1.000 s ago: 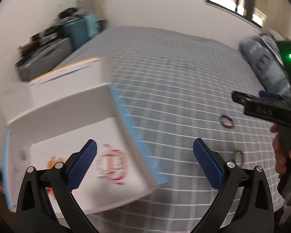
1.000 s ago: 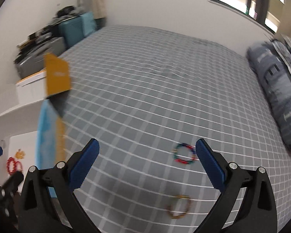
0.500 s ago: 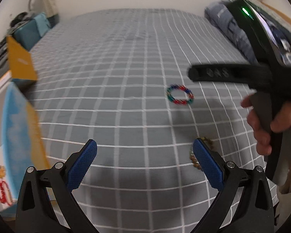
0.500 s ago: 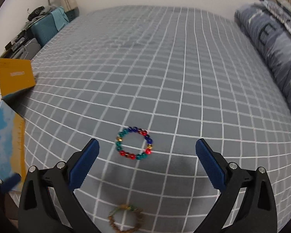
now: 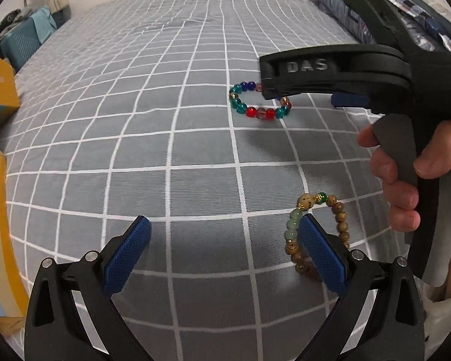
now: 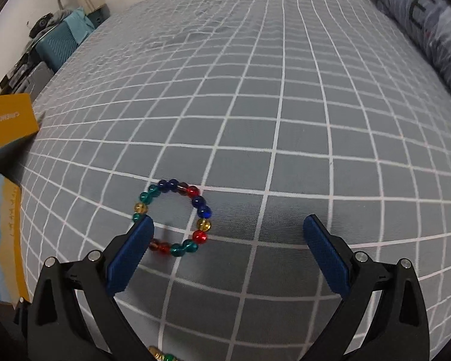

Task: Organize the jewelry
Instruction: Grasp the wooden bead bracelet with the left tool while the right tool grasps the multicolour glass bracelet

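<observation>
Left gripper (image 5: 224, 245) hangs low over the grey checked bedsheet (image 5: 165, 120), jaws spread wide, nothing between them. Its right pad covers part of the wooden-bead bracelet (image 5: 317, 231), which lies flat on the sheet w/ a few green beads. Right gripper (image 6: 227, 245), held by a hand (image 5: 406, 177), is also wide open & empty; its left pad overlaps the near-left rim of the coloured glass-bead bracelet (image 6: 173, 216), also flat on the sheet, farther out. Yellow box (image 6: 7, 120) at left edge. Folded blue bedding (image 6: 421, 21) far right.
</observation>
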`<state>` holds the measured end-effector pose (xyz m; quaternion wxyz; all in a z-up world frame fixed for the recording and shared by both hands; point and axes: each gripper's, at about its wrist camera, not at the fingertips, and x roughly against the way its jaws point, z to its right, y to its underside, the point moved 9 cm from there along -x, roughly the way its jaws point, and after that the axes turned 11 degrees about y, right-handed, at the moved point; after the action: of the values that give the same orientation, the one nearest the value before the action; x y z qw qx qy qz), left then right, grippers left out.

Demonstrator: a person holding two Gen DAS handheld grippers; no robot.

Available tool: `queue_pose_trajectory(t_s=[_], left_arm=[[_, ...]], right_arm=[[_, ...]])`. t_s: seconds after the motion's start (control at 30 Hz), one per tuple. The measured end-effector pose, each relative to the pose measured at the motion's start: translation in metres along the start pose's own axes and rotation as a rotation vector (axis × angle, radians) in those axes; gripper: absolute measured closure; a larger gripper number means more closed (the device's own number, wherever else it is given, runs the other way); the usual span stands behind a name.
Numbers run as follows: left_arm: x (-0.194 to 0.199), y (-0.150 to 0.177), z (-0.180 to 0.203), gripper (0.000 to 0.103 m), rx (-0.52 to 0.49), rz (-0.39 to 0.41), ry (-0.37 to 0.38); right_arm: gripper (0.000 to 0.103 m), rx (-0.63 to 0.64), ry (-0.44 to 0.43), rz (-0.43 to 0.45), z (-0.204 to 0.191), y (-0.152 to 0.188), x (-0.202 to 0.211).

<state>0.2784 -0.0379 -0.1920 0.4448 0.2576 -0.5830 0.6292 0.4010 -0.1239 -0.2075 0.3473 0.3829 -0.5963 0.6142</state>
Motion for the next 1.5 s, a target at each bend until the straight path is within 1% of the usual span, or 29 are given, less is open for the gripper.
queue_pose_trajectory(t_s=[0.13,0.23,0.33,0.47,0.53,0.57,0.6,0.7,0.73,0.77,0.8,0.83,0.87,0.9,0.93,0.97,1.0,1.03,1.1,1.17,1.5], left_arm=[[-0.006,0.004,0.005,0.006,-0.042,0.005,-0.04],[-0.008,0.006,0.004,0.006,-0.043,-0.001,-0.044],[-0.007,0.006,0.004,0.005,-0.045,0.0,-0.045],[-0.01,0.004,0.005,0.009,-0.055,-0.001,-0.047],[-0.005,0.007,0.009,0.015,-0.06,-0.002,-0.04],[-0.004,0.009,0.01,0.017,-0.063,-0.003,-0.036],[-0.003,0.009,0.011,0.02,-0.065,-0.004,-0.032],[0.001,0.014,0.016,0.031,-0.071,-0.009,-0.01],[0.002,0.015,0.017,0.036,-0.073,-0.011,-0.004],[0.003,0.016,0.018,0.038,-0.073,-0.013,0.001],[0.005,0.017,0.019,0.045,-0.071,-0.017,0.01],[0.007,0.018,0.02,0.052,-0.071,-0.019,0.015],[0.009,0.02,0.021,0.056,-0.069,-0.021,0.023],[0.01,0.021,0.022,0.064,-0.064,-0.022,0.032],[0.012,0.021,0.023,0.074,-0.062,-0.022,0.037],[0.012,0.02,0.023,0.079,-0.061,-0.025,0.044],[0.013,0.021,0.023,0.09,-0.06,-0.028,0.056],[0.013,0.021,0.023,0.093,-0.058,-0.029,0.067],[0.016,0.021,0.022,0.094,-0.044,-0.025,0.089],[0.017,0.019,0.023,0.094,-0.059,-0.02,0.097],[0.031,0.012,0.023,0.096,-0.036,0.021,0.124]], right_arm=[[0.007,0.02,0.037,0.02,-0.001,0.0,-0.006],[0.007,0.044,0.064,0.028,-0.003,0.001,-0.008],[0.009,0.043,0.068,0.033,-0.002,0.001,-0.008],[0.02,0.063,0.1,0.041,0.002,0.005,-0.006],[0.03,0.063,0.103,0.045,0.003,0.005,-0.004],[0.037,0.062,0.105,0.045,0.004,0.005,-0.002],[0.044,0.065,0.101,0.044,0.004,0.005,-0.001],[0.057,0.078,0.096,0.042,0.003,0.006,0.0],[0.059,0.081,0.094,0.042,0.003,0.006,0.0],[0.063,0.082,0.095,0.043,0.003,0.007,0.001],[0.069,0.085,0.092,0.042,0.002,0.007,0.001],[0.072,0.085,0.088,0.041,0.0,0.006,0.0],[0.077,0.088,0.084,0.04,-0.001,0.006,0.001],[0.081,0.091,0.083,0.04,-0.001,0.007,0.0],[0.083,0.091,0.082,0.041,-0.002,0.007,0.001],[0.089,0.091,0.077,0.04,-0.002,0.007,0.001],[0.093,0.088,0.069,0.04,-0.002,0.007,0.002],[0.094,0.084,0.064,0.043,-0.002,0.007,0.002],[0.094,0.088,0.062,0.048,-0.003,0.007,0.003],[0.094,0.081,0.056,0.049,-0.003,0.007,0.006],[0.094,0.074,0.036,0.084,-0.01,0.007,0.021]])
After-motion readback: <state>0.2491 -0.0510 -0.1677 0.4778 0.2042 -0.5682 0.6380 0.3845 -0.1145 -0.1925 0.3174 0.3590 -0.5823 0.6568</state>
